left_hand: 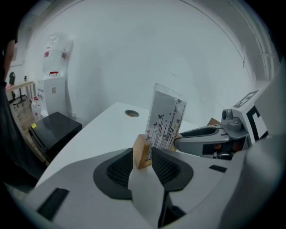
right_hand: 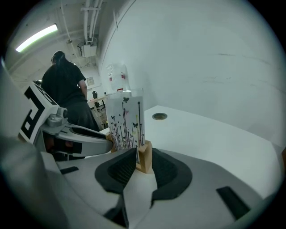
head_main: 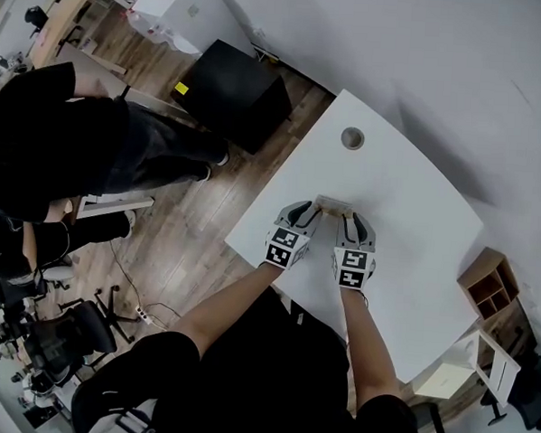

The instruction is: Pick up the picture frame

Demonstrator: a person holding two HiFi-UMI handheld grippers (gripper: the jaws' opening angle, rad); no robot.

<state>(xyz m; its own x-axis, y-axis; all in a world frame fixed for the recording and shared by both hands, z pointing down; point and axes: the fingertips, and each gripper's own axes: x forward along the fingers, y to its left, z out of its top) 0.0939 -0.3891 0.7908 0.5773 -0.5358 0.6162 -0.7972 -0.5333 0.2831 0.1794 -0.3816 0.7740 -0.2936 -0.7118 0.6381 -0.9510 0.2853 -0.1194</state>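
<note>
Two-handed approach to the picture frame (left_hand: 166, 117), before any lift. At left, the left claw (head_main: 309, 209) has its jaws spread. One end of the frame's wooden base (left_hand: 141, 152) stands between the pads, which flank it closely without a visible squeeze. The frame stands upright near the middle of the white tabletop (head_main: 414, 237), and its clear panel, printed with stems and butterflies, rises from the base. It appears to rest on the surface, though the contact line is hidden behind the claws. At right, the right claw (head_main: 350, 215) is likewise spread about the opposite end of the base, pads near the wood, no clamp evident. Judged progress: both claws are in position; closing on the base and raising the frame are left to do. For room to move, a bystander (head_main: 57, 146) and a black cabinet (head_main: 233, 93) stand on the floor at far left, well apart from the work. The tabletop's left edge runs near the left claw, so margin is smaller on that side. Beyond the frame lies a round cable hole (head_main: 352, 137), well apart, with bare surface between. Rightward the tabletop stays broad up to its far edge, past which a wooden shelf unit (head_main: 489, 284) sits lower. Nothing hangs over the frame, so a straight lift looks unobstructed.
</note>
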